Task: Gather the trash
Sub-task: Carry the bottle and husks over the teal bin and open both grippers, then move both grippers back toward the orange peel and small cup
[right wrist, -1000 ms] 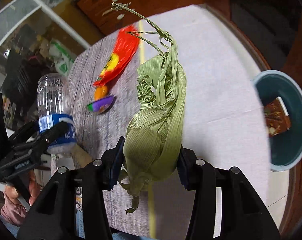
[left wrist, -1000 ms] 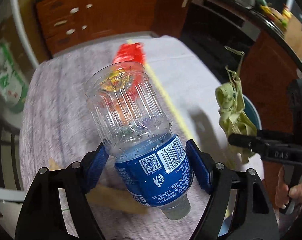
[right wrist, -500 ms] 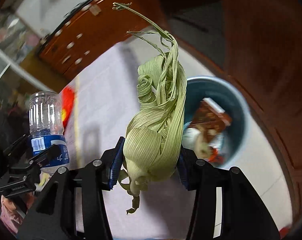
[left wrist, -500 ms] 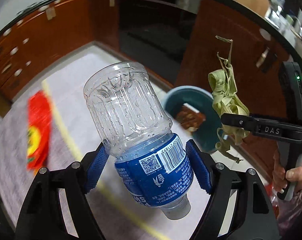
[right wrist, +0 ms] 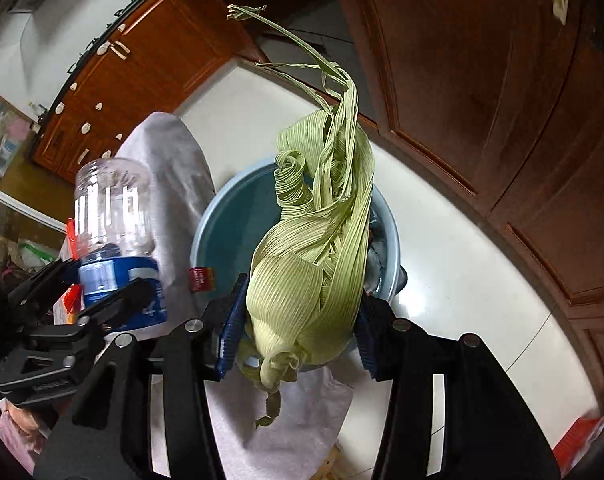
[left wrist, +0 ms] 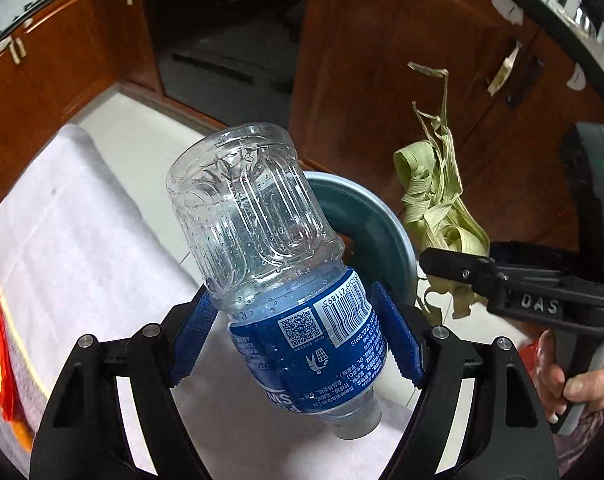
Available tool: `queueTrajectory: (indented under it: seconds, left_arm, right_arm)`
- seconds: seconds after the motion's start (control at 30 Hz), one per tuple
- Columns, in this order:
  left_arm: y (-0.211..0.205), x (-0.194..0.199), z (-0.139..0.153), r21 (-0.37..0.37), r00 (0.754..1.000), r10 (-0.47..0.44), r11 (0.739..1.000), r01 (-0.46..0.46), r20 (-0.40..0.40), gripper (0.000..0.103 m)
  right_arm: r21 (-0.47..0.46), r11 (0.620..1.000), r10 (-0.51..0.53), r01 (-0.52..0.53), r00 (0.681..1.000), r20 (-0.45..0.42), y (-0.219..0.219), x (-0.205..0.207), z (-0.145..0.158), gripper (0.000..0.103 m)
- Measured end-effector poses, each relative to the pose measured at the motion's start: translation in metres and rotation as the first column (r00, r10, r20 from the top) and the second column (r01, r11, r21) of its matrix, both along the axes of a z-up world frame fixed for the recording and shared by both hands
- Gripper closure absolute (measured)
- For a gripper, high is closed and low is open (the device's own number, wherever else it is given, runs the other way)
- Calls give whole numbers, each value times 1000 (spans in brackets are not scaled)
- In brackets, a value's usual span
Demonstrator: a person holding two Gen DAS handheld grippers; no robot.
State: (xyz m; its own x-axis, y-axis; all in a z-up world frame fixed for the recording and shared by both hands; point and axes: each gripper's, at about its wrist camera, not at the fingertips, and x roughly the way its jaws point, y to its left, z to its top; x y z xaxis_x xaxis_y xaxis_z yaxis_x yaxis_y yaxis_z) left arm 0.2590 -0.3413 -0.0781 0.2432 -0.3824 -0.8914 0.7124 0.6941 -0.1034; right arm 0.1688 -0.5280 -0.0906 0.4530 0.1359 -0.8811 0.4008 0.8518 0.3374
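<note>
Gripping bottle [left wrist: 262, 248] – L gripper [left wrist: 298, 340], husk [right wrist: 313, 264] – R gripper [right wrist: 298, 320]

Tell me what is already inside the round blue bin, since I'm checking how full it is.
Inside the round blue bin, a red wrapper and greyish scraps show; the green corn husk hides the rest.

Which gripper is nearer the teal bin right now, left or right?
Right. The right gripper, shut on the corn husk, hangs directly above the teal bin. The left gripper, gripping the plastic bottle, sits beside the bin, still over the grey cloth.
</note>
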Motion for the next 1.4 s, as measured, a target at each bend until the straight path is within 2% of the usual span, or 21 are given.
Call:
queueTrajectory:
  seconds: [0.33, 0.47, 0.67, 0.77, 0.83, 0.87, 1.03, 1.4]
  left_arm:
    - [-31, 19, -35, 72, 1000, -5, 997, 6, -20, 23]
    - [-21, 18, -39, 79, 1000, 7, 997, -6, -24, 22]
    - [-2, 16, -30, 67, 999, 37, 997, -35, -24, 12]
    - [7, 12, -23, 49, 998, 51, 998, -50, -21, 9]
    - [11, 11, -19, 43, 998, 61, 997, -60, -26, 8]
    - [15, 11, -18, 38, 997, 65, 997, -63, -32, 8]
    - [25, 8, -11, 35, 997, 71, 997, -70, -32, 6]
    - [54, -5, 1, 0, 993, 106, 994, -106, -43, 6]
  right_arm:
    - [-7, 1000, -6, 6, 999, -31, -5, 21, -12, 57]
    - [-3, 1000, -3, 3, 999, -37, -6, 22, -16, 57]
    - [3, 1000, 17, -17, 999, -45, -2, 29, -21, 56]
    - [10, 999, 33, -33, 998, -47, 2, 32, -23, 49]
    - [26, 999, 27, -26, 999, -40, 4, 32, -22, 27]
    - [33, 999, 22, -21, 999, -35, 4, 32, -21, 24]
    - [24, 1000, 7, -6, 999, -40, 9, 33, -14, 18]
    - [-14, 1000, 16, -17, 997, -70, 31, 27, -4, 17]
